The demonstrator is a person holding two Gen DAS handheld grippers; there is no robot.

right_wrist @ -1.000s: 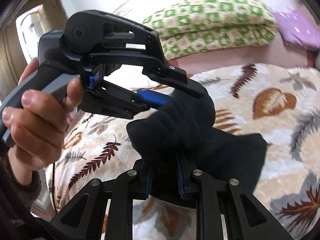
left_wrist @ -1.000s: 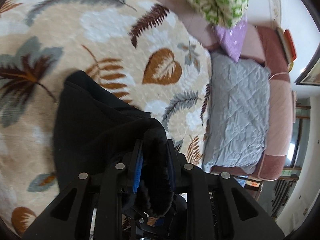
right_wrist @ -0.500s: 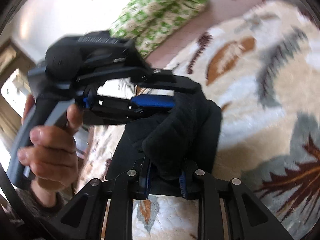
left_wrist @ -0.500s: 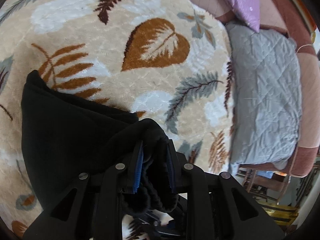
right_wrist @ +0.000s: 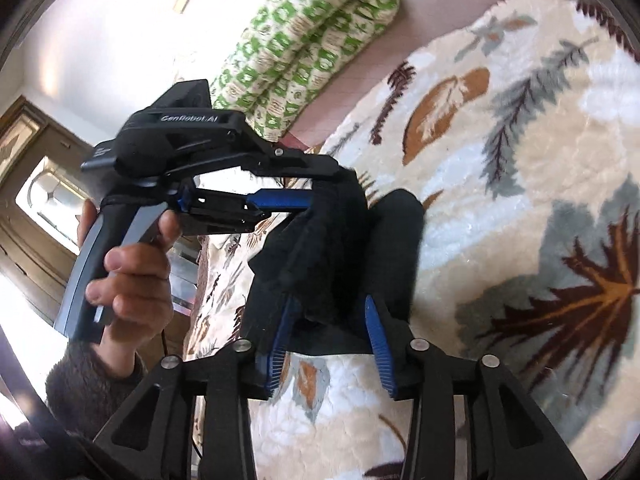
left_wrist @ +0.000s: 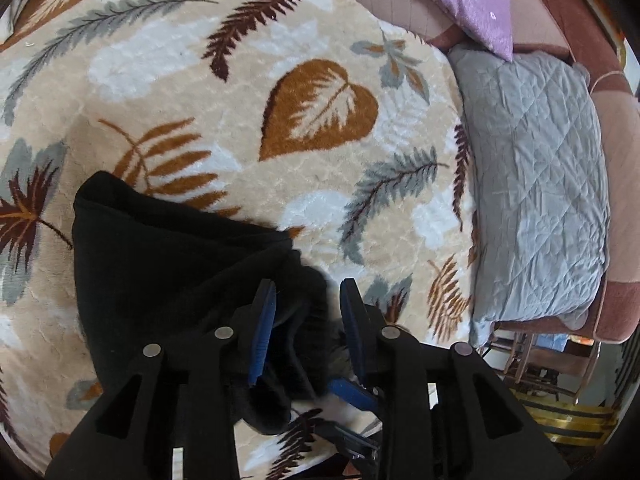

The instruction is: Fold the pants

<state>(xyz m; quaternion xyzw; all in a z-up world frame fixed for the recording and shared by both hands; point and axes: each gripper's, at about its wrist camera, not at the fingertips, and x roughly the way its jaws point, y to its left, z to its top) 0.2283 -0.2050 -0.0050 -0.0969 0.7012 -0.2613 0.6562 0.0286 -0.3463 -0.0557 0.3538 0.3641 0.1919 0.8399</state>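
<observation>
Black pants [left_wrist: 168, 264] bunched on leaf-patterned blanket [left_wrist: 320, 104] covering bed, one fold lying flat toward left in left wrist view

Left gripper [left_wrist: 307, 312] jaws opening, narrow gap, blue pads off cloth, pants edge loose between them

Right gripper [right_wrist: 330, 332] jaws opening, wider gap, pants bunch between, not pinched

Hand [right_wrist: 128, 280] grips left gripper handle

Gray quilted pillow [left_wrist: 536, 184] beside blanket

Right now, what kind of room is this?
Probably a bedroom: a bed under a leaf-print blanket, a folded green-and-white quilt by the wall, a grey quilted pillow.
</observation>
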